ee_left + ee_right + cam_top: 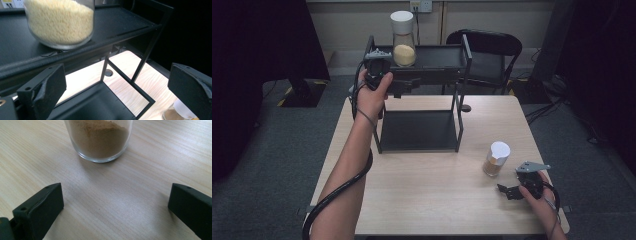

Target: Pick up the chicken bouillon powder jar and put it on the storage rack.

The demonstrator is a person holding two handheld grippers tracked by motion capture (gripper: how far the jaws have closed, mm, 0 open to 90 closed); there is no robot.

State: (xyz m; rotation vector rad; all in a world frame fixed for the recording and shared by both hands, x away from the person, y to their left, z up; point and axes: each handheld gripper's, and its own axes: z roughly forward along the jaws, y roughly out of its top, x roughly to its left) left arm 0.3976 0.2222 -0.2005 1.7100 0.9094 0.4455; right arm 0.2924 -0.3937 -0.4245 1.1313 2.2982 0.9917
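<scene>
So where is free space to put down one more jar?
The lower shelf of the rack is bare. The upper shelf is free right of the yellow jar. The table is open left of the brown jar; it is crowded near the right gripper.

- Bare surface (105, 202) lies between the right tongs (116, 210) and the brown jar (100, 140).
- The rack's upper shelf (75, 53) edge blocks the left tongs (117, 90) from the grain jar (60, 23).

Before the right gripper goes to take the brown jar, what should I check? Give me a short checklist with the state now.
1. Right gripper open: ok.
2. Brown jar upright on the table: ok.
3. Jar lined up between the jaws: ok, slightly left of centre.
4. Path to the jar free: ok.
5. Left gripper away from it, near the shelf: ok.
6. Jar lid tight: cannot tell.
</scene>
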